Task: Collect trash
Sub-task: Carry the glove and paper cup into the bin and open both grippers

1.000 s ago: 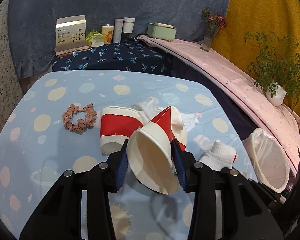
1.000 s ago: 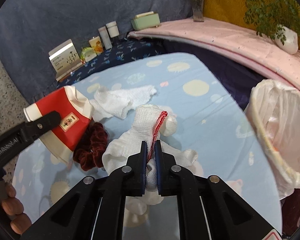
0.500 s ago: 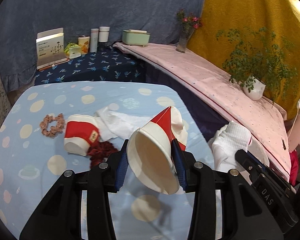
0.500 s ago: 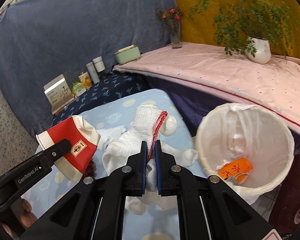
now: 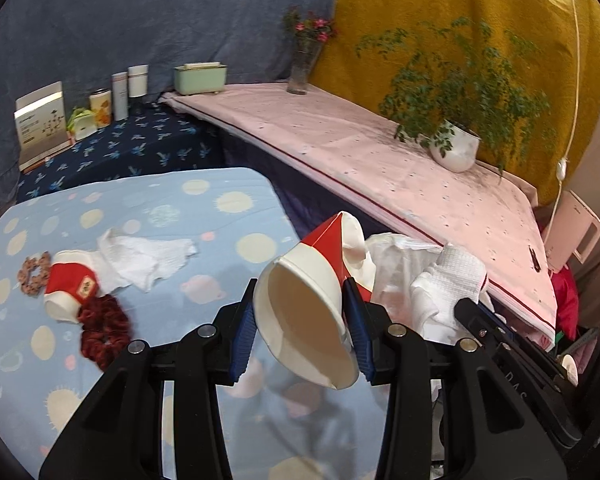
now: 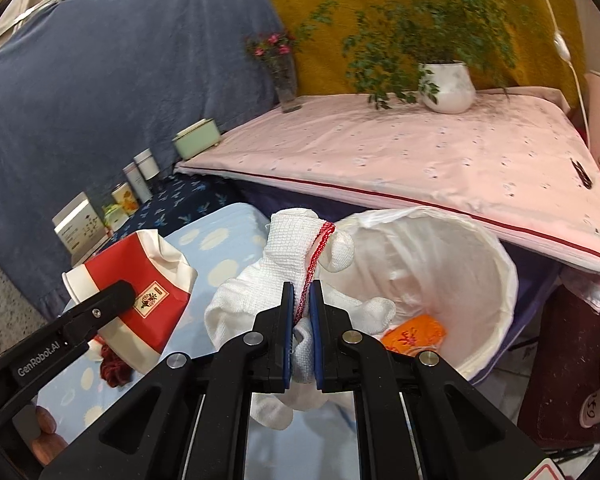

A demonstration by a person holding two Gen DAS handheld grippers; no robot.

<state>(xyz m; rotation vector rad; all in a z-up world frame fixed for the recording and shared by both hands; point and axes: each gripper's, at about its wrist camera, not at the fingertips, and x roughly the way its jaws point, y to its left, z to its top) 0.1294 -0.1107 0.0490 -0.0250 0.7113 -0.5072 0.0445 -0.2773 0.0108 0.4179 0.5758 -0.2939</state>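
Note:
My left gripper (image 5: 300,300) is shut on a crushed red-and-white paper cup (image 5: 304,320), mouth toward the camera, held above the right edge of the blue dotted table (image 5: 220,208). The same cup (image 6: 140,276) shows at the left of the right wrist view. My right gripper (image 6: 301,292) is shut on a white knitted glove (image 6: 288,248) with red trim. The glove hangs just in front of the near rim of a white-lined bin (image 6: 480,248). An orange wrapper (image 6: 414,334) lies inside the bin. In the left wrist view the glove (image 5: 456,276) is to the right of the cup.
On the table lie a second red-and-white cup (image 5: 70,290), a dark red scrunchie (image 5: 102,330), a pink scrunchie (image 5: 34,272) and a white cloth (image 5: 148,256). A pink-covered shelf (image 5: 380,160) with a potted plant (image 5: 456,148) runs behind the bin.
Both grippers have swung right and risen, carrying the cup and the glove from over the table's middle to its right edge. The bin now fills the view behind the glove.

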